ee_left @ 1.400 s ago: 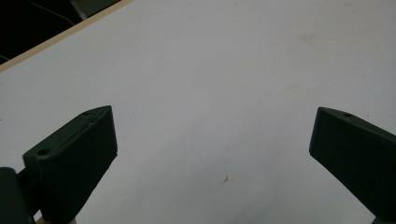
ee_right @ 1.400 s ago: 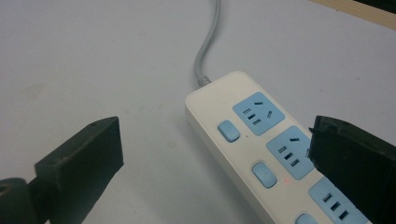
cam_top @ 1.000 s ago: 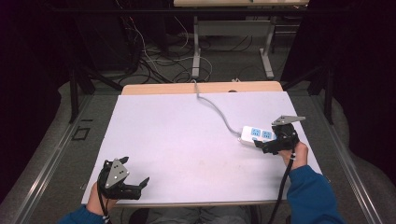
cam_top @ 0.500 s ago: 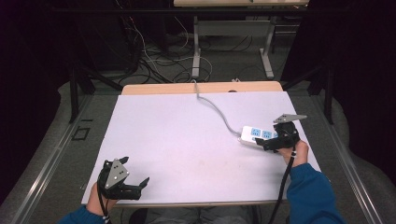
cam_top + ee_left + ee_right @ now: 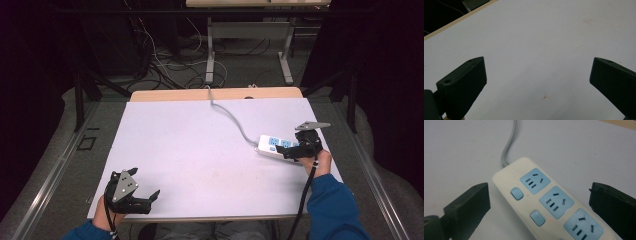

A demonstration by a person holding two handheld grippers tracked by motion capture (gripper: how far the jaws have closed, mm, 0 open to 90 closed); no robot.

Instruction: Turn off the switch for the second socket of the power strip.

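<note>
A white power strip with three blue sockets lies on the right side of the white table. Its grey cable runs off the far edge. In the right gripper view the power strip sits between the two jaws, with two blue buttons and a small red light beside the sockets. My right gripper is open, one jaw on each side of the strip's near end, not touching it. My left gripper rests open at the front left corner, nothing between its jaws.
A wooden strip borders the table's far edge. Beyond it lie table legs and tangled cables on the floor. The tabletop between the two grippers is bare white surface with a faint stain.
</note>
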